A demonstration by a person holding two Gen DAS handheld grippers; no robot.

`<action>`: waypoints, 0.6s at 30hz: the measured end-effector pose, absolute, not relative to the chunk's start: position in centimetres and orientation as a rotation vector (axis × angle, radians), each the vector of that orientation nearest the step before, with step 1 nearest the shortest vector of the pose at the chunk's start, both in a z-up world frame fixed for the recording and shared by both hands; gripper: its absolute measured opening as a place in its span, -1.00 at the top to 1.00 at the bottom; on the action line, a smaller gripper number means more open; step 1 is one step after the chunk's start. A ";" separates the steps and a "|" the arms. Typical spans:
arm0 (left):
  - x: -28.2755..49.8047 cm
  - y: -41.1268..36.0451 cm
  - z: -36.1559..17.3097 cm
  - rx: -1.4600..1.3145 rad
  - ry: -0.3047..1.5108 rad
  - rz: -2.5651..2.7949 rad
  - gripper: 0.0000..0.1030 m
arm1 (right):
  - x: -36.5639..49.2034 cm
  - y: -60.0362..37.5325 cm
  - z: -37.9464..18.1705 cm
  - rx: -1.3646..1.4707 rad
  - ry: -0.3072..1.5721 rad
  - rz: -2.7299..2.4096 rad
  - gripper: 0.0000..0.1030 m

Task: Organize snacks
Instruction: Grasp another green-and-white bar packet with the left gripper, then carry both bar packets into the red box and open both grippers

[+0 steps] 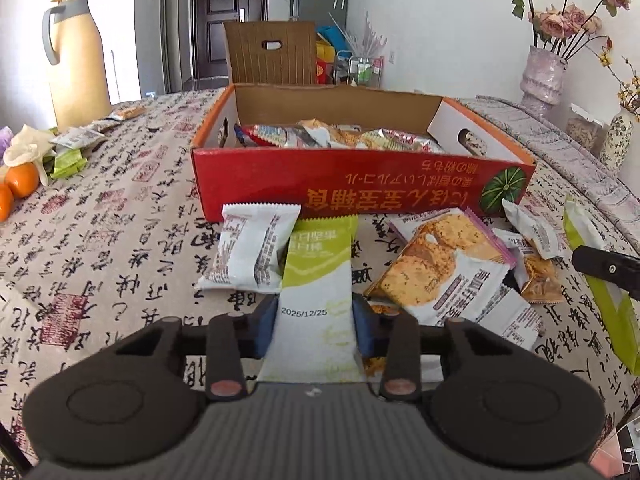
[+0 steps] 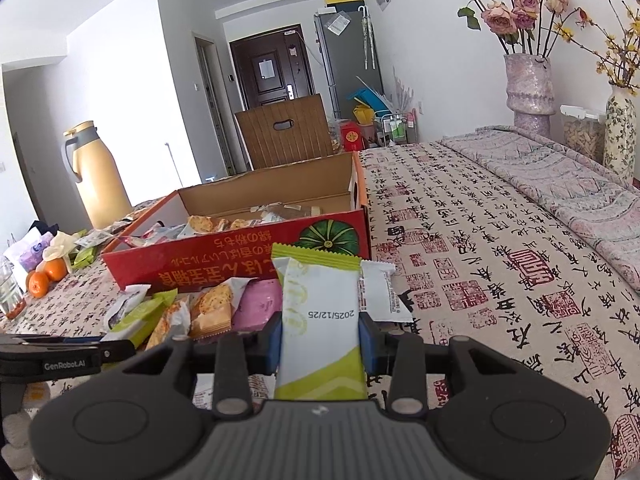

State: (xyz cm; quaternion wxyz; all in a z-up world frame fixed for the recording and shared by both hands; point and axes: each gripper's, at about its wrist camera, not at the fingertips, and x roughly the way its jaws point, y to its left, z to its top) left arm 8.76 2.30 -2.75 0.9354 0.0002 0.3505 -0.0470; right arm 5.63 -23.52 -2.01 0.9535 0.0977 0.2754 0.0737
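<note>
— Between the blue pads of the left gripper, what sits there?

— One green-and-white snack packet, date stamp toward the camera. The pads press its two long edges, so the jaws stand partly closed, only as wide as the packet. Its far end lies over a white packet just ahead and to the left of the claw.

— And the right gripper?

— Same story: one more green-and-white wrapper, held upright between the pads, jaws narrowed onto it, the green crimped end pointing away from the claw.

— Where do the loose snacks lie?

— Ahead and to the right of the left claw I count about four: a big one with a purple edge and a biscuit picture, two smaller ones beyond it, and a long green one near the right gripper's finger. From the right wrist view these lie to the left of the right claw, with one white packet just behind its held wrapper.

— The box?

— One red cardboard box, straight ahead of both claws, open on top, with a heap of packets inside, too jumbled to count.

— Farther out?

— On the calligraphy tablecloth, far left: one yellow thermos jug and two oranges. Far right: two vases.
</note>
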 end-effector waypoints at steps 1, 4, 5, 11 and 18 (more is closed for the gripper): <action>8.6 2.3 -2.6 0.003 0.711 -0.095 0.22 | 5.6 -23.5 -2.0 0.199 0.558 0.151 0.28; 8.1 2.2 -1.8 0.004 0.685 -0.091 0.23 | 5.4 -23.5 -1.8 0.197 0.551 0.156 0.28; 7.9 2.2 -1.5 0.004 0.675 -0.090 0.23 | 5.3 -23.4 -1.7 0.196 0.548 0.159 0.28; 7.2 2.1 0.6 0.002 0.614 -0.088 0.25 | 5.3 -23.2 -1.0 0.191 0.530 0.168 0.28; 7.3 2.0 2.3 -0.010 0.566 -0.089 0.25 | 5.6 -22.7 0.3 0.188 0.494 0.187 0.28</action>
